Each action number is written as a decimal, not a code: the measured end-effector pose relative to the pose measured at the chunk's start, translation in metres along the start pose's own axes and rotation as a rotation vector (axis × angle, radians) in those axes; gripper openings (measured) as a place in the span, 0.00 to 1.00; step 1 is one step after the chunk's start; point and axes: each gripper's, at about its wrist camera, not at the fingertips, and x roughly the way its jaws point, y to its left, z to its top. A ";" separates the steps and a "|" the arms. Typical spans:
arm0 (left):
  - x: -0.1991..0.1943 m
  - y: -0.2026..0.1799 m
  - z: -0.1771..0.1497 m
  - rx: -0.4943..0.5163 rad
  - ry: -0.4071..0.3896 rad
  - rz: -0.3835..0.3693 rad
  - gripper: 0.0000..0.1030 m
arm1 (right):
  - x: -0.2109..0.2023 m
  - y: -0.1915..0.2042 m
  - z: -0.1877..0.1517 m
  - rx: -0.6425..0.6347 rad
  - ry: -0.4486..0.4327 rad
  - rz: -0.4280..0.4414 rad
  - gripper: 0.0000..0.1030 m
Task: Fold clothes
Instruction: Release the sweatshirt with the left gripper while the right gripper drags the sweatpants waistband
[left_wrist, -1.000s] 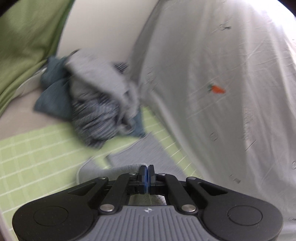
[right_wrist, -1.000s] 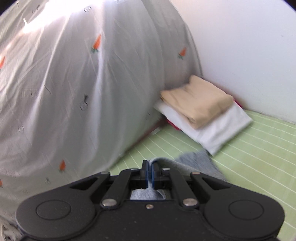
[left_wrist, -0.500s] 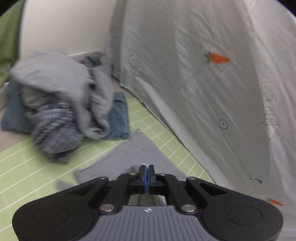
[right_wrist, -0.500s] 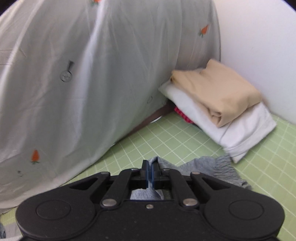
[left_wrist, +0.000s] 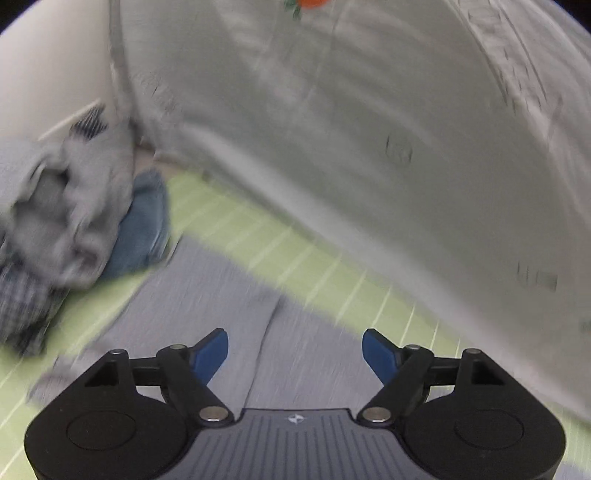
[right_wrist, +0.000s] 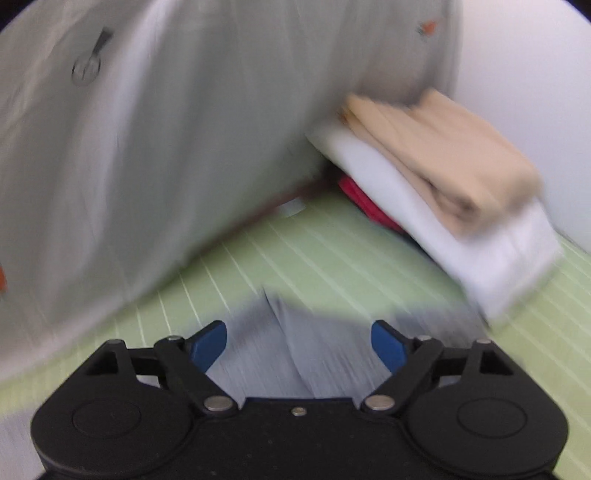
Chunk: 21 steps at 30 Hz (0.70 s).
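Note:
A grey garment (left_wrist: 229, 314) lies spread flat on the green checked mat (left_wrist: 332, 266), blurred by motion. My left gripper (left_wrist: 295, 352) hovers just over it, open, with nothing between its blue pads. In the right wrist view the same grey garment (right_wrist: 295, 343) lies under my right gripper (right_wrist: 299, 343), which is also open and holds nothing. A crease runs down the cloth between the fingers in both views.
A heap of unfolded grey, checked and blue clothes (left_wrist: 66, 229) sits at the left. A folded stack, tan on white on red (right_wrist: 436, 177), stands at the right by the wall. A grey sheet with carrot prints (left_wrist: 369, 129) hangs close behind the mat.
Both grippers were shut on the grey garment's edge and have now opened, letting it go. Both cameras dropped lower and closer to the mat, and the garment now lies flat.

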 end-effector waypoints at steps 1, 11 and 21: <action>-0.004 0.003 -0.009 0.011 0.016 0.002 0.78 | -0.007 -0.004 -0.015 0.007 0.033 -0.019 0.83; -0.057 0.032 -0.086 0.043 0.145 -0.018 0.78 | -0.011 -0.028 -0.086 0.237 0.239 0.032 0.86; -0.119 0.042 -0.110 0.041 0.085 -0.089 0.78 | -0.019 -0.010 -0.101 0.002 0.168 0.100 0.05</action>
